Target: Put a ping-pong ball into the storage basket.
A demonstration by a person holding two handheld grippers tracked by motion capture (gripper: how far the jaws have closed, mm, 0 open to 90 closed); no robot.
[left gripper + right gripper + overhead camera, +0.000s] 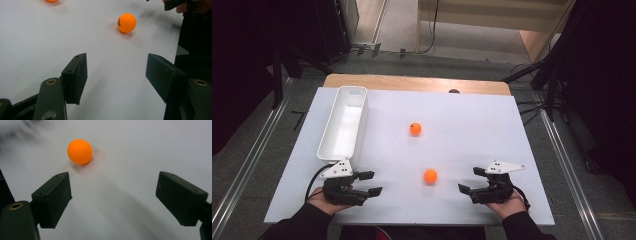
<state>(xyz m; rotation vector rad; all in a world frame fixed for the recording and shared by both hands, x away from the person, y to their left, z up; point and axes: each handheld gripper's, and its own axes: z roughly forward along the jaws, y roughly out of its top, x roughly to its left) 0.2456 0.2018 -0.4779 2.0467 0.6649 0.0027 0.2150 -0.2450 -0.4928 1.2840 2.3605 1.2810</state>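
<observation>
Two orange balls lie on the white table top (pixel 472 130). The near ball (pixel 430 176) (pixel 127 23) (pixel 80 151) rests between my two grippers, close to the front edge. The far ball (pixel 415 129) (pixel 51 0) sits mid-table and carries a dark mark. My left gripper (pixel 370 183) (pixel 117 75) is at the front left, open, jaws empty and pointed right toward the near ball. My right gripper (pixel 473 179) (pixel 113 200) is at the front right, open and empty, the near ball ahead and left of its jaws.
A long white bin (pixel 344 125) stands at the left side of the table, running front to back, just beyond my left gripper. The wooden table edge (pixel 412 82) shows at the back. Metal floor rails (pixel 247 165) run along both sides.
</observation>
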